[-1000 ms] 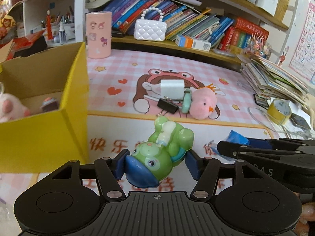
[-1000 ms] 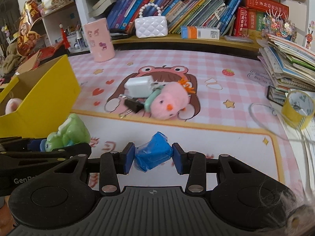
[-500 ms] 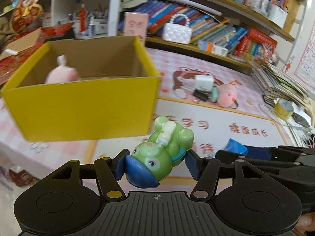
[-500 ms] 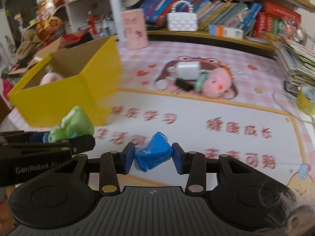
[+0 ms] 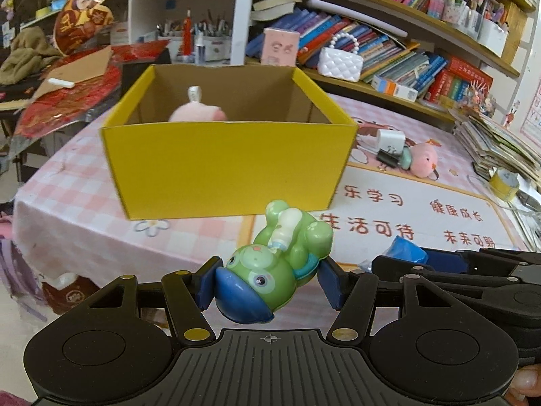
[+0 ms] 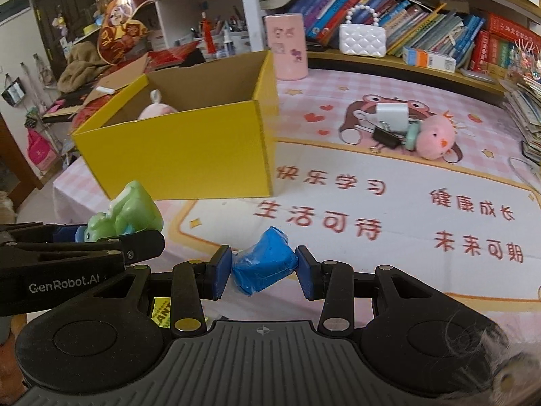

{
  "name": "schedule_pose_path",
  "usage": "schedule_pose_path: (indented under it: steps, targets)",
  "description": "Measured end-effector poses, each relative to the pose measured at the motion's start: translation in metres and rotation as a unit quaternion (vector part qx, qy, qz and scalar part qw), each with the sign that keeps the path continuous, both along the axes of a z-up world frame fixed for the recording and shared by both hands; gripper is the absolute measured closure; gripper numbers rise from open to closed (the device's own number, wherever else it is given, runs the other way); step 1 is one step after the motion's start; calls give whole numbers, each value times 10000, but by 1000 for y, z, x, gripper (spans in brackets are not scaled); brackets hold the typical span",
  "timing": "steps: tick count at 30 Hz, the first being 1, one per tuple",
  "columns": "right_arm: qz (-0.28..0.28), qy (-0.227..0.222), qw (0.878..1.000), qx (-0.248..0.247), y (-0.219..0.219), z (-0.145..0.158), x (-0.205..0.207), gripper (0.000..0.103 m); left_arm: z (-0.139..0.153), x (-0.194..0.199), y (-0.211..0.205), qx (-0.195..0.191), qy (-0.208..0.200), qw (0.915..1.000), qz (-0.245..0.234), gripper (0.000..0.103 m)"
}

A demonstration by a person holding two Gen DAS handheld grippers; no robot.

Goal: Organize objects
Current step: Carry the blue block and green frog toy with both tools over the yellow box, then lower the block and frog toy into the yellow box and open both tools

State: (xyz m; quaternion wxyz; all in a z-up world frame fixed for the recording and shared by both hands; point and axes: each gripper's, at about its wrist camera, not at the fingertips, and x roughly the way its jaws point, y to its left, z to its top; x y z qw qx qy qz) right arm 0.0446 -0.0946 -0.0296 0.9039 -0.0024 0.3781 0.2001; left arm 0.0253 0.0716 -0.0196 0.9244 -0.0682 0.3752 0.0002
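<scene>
pink plush [image 5: 197, 113] mostly hidden behind yellow box [image 5: 230, 165] wall

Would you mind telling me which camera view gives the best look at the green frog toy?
The left wrist view: the green frog toy sits centred between the left tongs, head, eye and blue cap fully visible. The right wrist view shows only its back and side at the left edge, partly hidden behind the left tongs' black arm.
</scene>
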Motion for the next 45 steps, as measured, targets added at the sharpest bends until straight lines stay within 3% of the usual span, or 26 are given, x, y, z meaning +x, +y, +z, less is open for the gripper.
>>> schedule_pose_path:
  steps: [16,25,33,45]
  targets:
    - [117,-231,9997,9,48,7,-25,65,7,-36,52,0,-261,9991,341,43]
    - [156,-365,9992,-69,61,13,-26,65,14,-37,66,-46,-439,9982,417,43]
    - [60,-558,9984,34,63,29,0,65,36,-20,75,-23,-816,9952,539,42]
    - [212,-1045,9942,167,70,56,77,65,56,49,79,140,-1203,9899,737,43]
